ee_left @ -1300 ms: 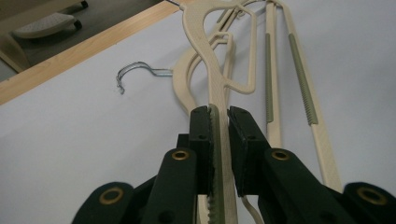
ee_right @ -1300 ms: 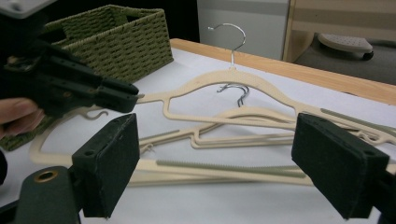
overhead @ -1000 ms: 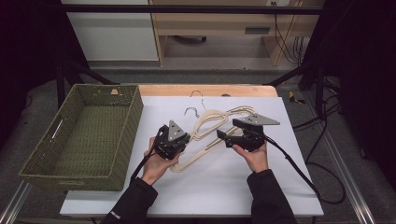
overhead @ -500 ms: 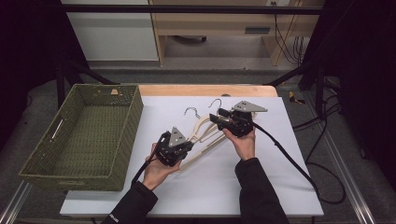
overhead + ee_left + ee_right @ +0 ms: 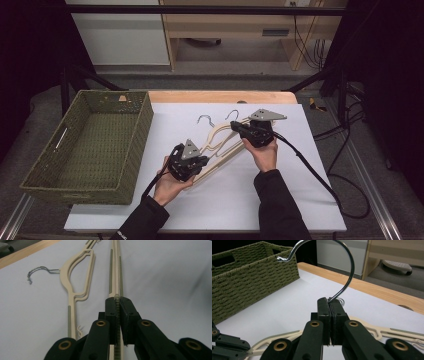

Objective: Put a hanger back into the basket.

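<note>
- Hanger (image 5: 220, 150) of cream plastic on the white table (image 5: 300, 200), held at both ends; a second hanger (image 5: 75, 287) lying flat just beside it, hook (image 5: 204, 119) pointing toward the far edge.
- Long axis running on a slant, from the near-left end up to the far-right end at the metal hook (image 5: 342, 270).
- Left gripper (image 5: 186, 162): clamped on the ribbed shoulder bar at the near-left end, bar stretching straight away between the pads (image 5: 125, 312).
- Right gripper (image 5: 252, 131): jaws just closed, now pinching the hook's wire stem, curve standing up above the pads (image 5: 323, 312).
- Basket (image 5: 90, 145) of green wicker off to the left, mouth open, well apart from the hanger; left hand nearer to it than the right.
- Likely next: lift with both hands and carry leftward, near end leading, over the basket's right wall.
- Risk: long bar catching on the rim if kept on this slant; better turned to match the basket's length first.
- Second hanger touching or close alongside; could be dragged along on the lift.
</note>
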### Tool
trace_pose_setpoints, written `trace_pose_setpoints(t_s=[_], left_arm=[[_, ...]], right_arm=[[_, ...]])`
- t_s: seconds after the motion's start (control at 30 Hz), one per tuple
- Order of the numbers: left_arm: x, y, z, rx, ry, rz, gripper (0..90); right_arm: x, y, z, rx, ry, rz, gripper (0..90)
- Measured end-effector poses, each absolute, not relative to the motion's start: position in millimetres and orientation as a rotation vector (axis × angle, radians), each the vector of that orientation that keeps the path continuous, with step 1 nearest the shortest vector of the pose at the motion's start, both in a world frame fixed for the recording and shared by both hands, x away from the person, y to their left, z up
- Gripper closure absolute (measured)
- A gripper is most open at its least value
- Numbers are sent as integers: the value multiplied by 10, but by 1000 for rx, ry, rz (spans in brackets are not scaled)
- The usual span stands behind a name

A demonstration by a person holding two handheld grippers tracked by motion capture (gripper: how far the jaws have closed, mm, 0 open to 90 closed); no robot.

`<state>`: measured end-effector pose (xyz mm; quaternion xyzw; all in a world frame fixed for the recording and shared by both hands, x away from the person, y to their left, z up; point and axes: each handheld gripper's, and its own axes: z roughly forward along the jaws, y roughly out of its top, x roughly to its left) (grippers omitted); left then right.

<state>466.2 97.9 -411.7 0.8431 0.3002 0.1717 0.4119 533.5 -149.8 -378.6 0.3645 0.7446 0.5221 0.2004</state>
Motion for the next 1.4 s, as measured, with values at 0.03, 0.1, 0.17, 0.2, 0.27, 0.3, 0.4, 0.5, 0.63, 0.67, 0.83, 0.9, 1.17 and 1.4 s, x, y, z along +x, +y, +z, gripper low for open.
trace_pose_setpoints(t_s=[0.03,0.1,0.17,0.2,0.27,0.3,0.4,0.5,0.63,0.67,0.83,0.9,1.17,1.4], left_arm=[[4643,981,-4070,2106,753,429,759],[4631,981,-4034,2094,751,435,658],[4598,951,-3897,2061,748,431,533],[4598,951,-3897,2061,748,431,484],[4580,883,-3756,2045,741,427,453],[4580,883,-3756,2045,741,427,443],[4602,782,-3651,2055,741,404,459],[4620,654,-3573,2067,734,380,522],[4636,541,-3571,2101,729,359,611],[4636,541,-3571,2101,729,359,627],[4612,438,-3582,2131,700,322,750],[4597,419,-3576,2136,691,321,805],[4489,419,-3544,2124,652,364,855],[4481,650,-3439,2079,688,389,856]], right_arm=[[5284,-1516,-3760,992,2079,1448,890],[5214,-1528,-3711,959,2063,1466,891],[5127,-1542,-3654,936,2049,1478,891],[5088,-1551,-3631,920,2040,1484,891],[5003,-1562,-3595,903,2033,1496,891],[4964,-1567,-3583,889,2035,1502,892],[4845,-1553,-3558,864,2036,1532,891],[4743,-1538,-3554,834,2051,1538,891],[4632,-1521,-3554,811,2059,1522,891],[4609,-1522,-3552,804,2059,1516,891],[4525,-1529,-3533,791,2067,1520,891],[4502,-1532,-3527,787,2068,1523,891],[4406,-1553,-3499,777,2055,1544,858],[4198,-1730,-3426,769,2032,1589,584]])
